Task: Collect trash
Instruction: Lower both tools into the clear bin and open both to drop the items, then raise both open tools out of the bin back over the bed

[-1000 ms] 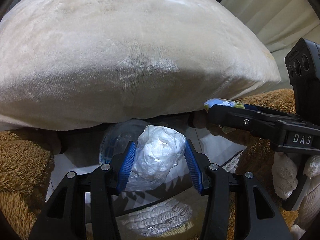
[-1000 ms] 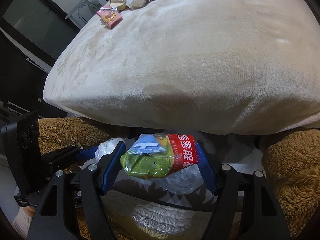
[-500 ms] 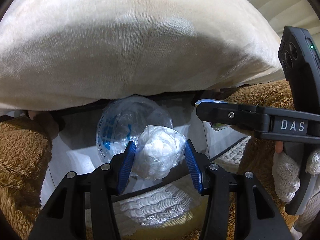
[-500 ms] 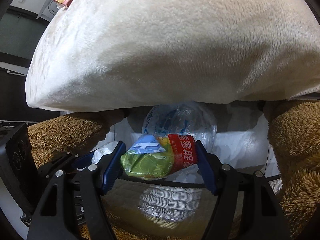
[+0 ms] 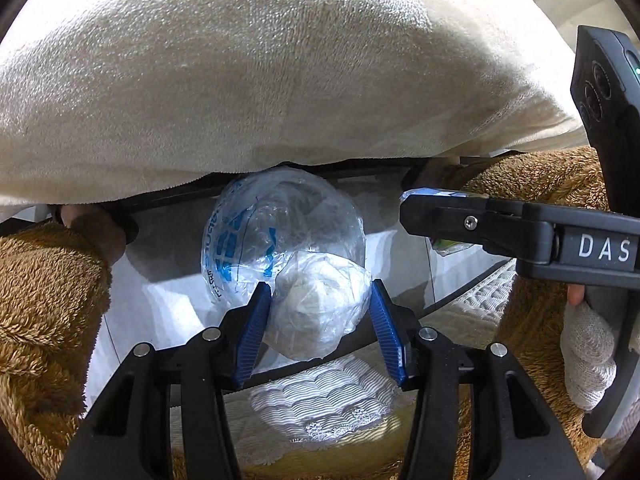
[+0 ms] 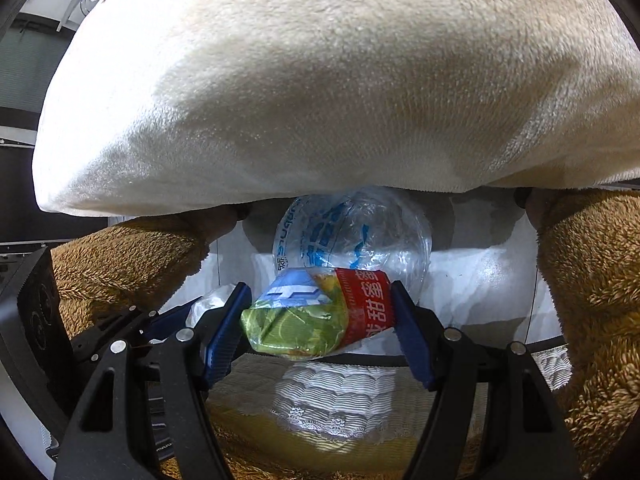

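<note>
Your left gripper [image 5: 318,316] is clenched on a white wad wrapped in thin clear plastic [image 5: 320,304]; both blue pads [image 5: 252,332] press on its sides, so it is held firmly. Your right gripper [image 6: 320,316] is closed around a snack packet [image 6: 316,312], green and blue with a red band of printed characters, and the pads touch it at both ends. I take the clear plastic bottle [image 5: 280,232] with blue print as the landmark: it lies inside a bin lined with a white bag [image 5: 168,304], and its round bottom faces the cameras. In the left view the wad hangs just in front of the bottle and a little to the right, over the mouth of the bin. In the right view the packet is also just in front of the bottle [image 6: 352,236] and below it, and to the left of the packet you can see the wad [image 6: 212,304] and the left gripper [image 6: 188,312] close beside. Above the bottle a big cream plush cushion [image 5: 280,60] fills the upper part of both views, and its lower edge nearly touches the bottle. At both sides of the bottle there are sleeves of brown fluffy fabric [image 5: 44,292]. Below the bottle, near the front rim of the bin, lies a white quilted cloth [image 5: 324,404], maybe a cover, but the view there is not clear.
</note>
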The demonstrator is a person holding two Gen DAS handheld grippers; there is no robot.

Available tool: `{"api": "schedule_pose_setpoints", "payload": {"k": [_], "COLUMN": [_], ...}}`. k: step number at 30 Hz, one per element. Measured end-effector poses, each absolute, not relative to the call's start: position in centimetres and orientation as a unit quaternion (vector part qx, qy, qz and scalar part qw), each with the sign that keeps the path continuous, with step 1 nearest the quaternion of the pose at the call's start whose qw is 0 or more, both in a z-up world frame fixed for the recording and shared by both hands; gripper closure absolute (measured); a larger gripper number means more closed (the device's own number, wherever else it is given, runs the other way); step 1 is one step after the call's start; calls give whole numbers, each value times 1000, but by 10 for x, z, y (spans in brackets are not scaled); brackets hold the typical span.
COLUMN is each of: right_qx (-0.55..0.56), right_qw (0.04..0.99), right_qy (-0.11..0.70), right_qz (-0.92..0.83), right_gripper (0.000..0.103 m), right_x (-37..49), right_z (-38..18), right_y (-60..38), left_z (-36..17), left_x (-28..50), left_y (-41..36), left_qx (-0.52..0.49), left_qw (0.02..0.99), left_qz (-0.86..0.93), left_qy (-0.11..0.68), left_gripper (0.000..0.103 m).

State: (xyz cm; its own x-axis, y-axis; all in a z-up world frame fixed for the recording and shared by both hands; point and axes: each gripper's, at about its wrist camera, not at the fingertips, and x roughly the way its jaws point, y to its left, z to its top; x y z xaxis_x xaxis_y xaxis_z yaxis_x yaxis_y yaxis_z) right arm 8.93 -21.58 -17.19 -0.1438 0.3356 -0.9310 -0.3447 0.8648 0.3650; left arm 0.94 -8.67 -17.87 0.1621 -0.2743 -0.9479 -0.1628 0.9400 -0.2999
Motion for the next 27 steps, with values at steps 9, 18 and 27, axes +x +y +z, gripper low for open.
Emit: {"api": "schedule_pose_setpoints", "payload": {"k": [9, 18, 27], "right_qx": [-4, 5, 19], "right_qw": [658, 665, 681], "right_qy": [709, 701, 674], "right_qz": [252, 258, 287], "right_gripper": [26, 26, 26], "right_x": [90, 92, 91], "right_z": [-173, -168, -153], "right_y": [-219, -226, -237], "left_z": [-177, -170, -151], "left_x": [8, 4, -2], "left_y": [-88, -76, -66], "left_qx": [-158, -177, -186], "left_qw": [746, 758, 791], "left_qz": [-26, -22, -29], "left_qy": [646, 628, 582], "left_gripper": [35, 35, 35]}}
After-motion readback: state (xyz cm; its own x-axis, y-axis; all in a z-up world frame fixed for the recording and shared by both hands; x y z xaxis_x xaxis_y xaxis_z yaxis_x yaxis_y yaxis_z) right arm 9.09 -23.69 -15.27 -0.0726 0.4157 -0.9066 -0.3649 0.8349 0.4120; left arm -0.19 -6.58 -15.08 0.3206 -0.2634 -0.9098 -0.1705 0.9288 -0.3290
